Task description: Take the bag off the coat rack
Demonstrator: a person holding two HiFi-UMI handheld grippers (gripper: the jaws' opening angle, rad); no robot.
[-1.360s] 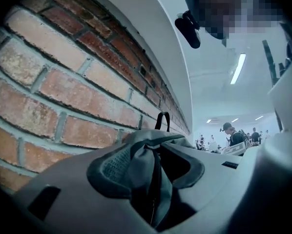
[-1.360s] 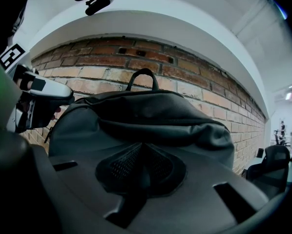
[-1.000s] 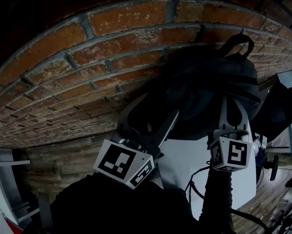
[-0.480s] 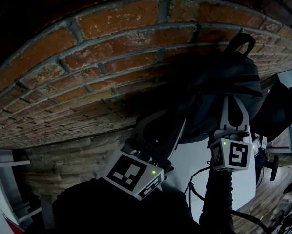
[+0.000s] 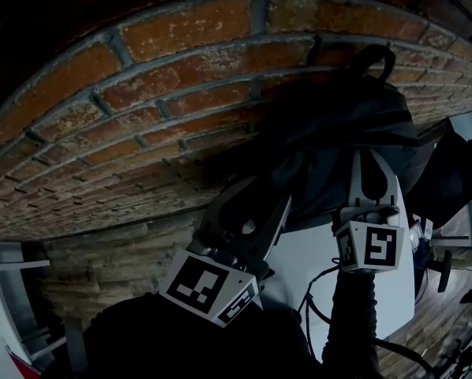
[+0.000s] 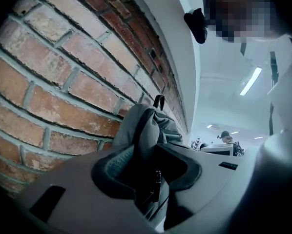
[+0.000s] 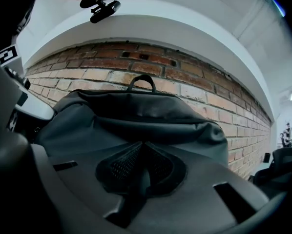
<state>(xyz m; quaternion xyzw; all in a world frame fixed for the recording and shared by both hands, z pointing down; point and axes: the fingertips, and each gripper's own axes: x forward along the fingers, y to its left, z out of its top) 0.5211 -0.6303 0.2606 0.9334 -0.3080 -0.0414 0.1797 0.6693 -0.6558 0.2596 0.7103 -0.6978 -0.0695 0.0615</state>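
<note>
Bag (image 5: 339, 133) not off rack yet: hangs against brick wall (image 5: 165, 77), top loop (image 5: 376, 56) up above my fingers, looks hooked. Right fingers (image 5: 389, 180) pinched shut on fold of bag's underside. Left fingers (image 5: 220, 208) just been opening, bag's side between them, not clamped. Left to do: regrip, lift loop clear.

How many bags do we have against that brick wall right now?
1: a dark backpack against the brick wall, top loop uppermost, at the right of the head view. The dark shape beyond it is too dim to identify.
</note>
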